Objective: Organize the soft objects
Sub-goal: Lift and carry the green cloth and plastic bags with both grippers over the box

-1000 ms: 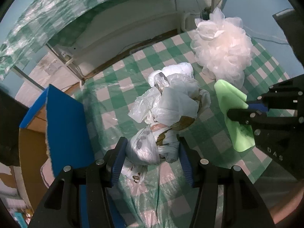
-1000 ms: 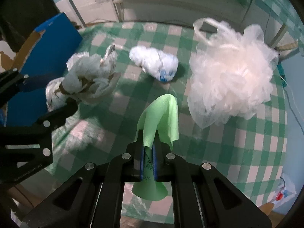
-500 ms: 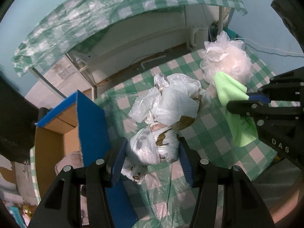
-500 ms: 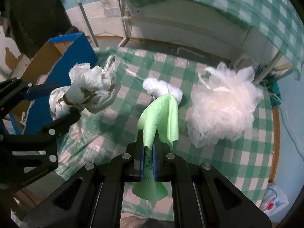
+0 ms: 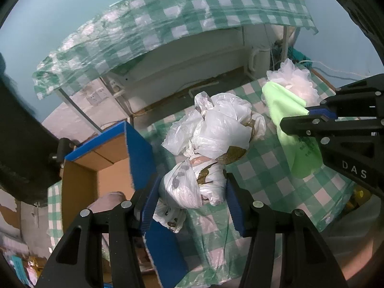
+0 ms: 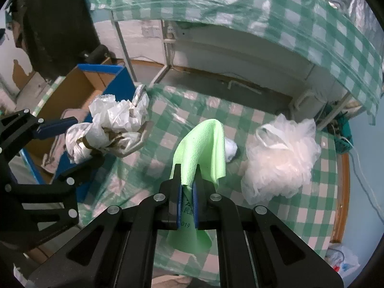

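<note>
My left gripper (image 5: 192,193) is shut on a bundle of crumpled white plastic bags (image 5: 213,141) and holds it in the air over the edge of the green checked table (image 5: 266,168). The bundle also shows in the right wrist view (image 6: 112,129). My right gripper (image 6: 186,182) is shut on a light green cloth (image 6: 201,148), held above the table; the cloth also shows in the left wrist view (image 5: 295,129). A white mesh bath pouf (image 6: 280,158) lies on the table at the right. A small white bag ball (image 6: 230,148) is partly hidden behind the cloth.
An open cardboard box with blue sides (image 5: 105,168) stands left of the table, with a pinkish soft item (image 5: 108,199) inside; it also shows in the right wrist view (image 6: 96,81). A second checked table (image 6: 264,7) stands behind. Cables hang at the far right.
Both grippers have risen and pulled back with their loads; the table looks farther away. The box has come more into view on the left, nearer the left gripper.
</note>
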Demonstrator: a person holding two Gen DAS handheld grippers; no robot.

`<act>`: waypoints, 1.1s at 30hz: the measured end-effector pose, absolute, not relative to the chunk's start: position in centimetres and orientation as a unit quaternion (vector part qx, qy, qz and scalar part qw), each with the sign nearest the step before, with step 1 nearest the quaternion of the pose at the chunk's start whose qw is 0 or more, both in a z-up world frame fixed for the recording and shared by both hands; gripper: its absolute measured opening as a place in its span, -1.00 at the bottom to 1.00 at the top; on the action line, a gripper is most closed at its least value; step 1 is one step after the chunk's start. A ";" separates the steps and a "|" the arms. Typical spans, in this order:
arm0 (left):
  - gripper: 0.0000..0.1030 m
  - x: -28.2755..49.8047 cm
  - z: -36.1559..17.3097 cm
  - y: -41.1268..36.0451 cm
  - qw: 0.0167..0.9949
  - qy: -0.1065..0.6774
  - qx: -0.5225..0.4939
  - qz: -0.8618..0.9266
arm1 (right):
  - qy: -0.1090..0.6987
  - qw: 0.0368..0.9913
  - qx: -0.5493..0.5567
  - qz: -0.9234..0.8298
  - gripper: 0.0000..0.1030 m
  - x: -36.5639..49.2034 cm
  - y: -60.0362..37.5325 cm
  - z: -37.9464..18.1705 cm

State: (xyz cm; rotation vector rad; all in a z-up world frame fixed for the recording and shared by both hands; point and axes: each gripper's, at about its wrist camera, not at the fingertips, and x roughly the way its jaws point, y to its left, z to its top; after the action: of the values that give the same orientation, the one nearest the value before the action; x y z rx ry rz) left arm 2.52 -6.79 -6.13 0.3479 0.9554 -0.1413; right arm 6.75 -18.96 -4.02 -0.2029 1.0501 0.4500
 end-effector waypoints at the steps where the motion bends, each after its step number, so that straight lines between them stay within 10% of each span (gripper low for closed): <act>1: 0.06 2.5 -6.0 -6.6 0.872 0.455 0.165 -0.066 | 0.494 0.837 -0.097 0.215 -0.88 6.7 -18.7 -3.8; 33: 0.06 -0.4 -4.3 7.1 0.889 0.447 0.098 0.034 | 0.466 0.820 -0.133 0.305 -0.88 6.3 -5.8 -1.3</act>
State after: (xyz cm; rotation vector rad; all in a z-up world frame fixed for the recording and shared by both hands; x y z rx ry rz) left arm -0.40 7.06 -4.34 0.2034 0.9287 0.0713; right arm 6.33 -5.82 -1.34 -0.2824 0.9913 0.6495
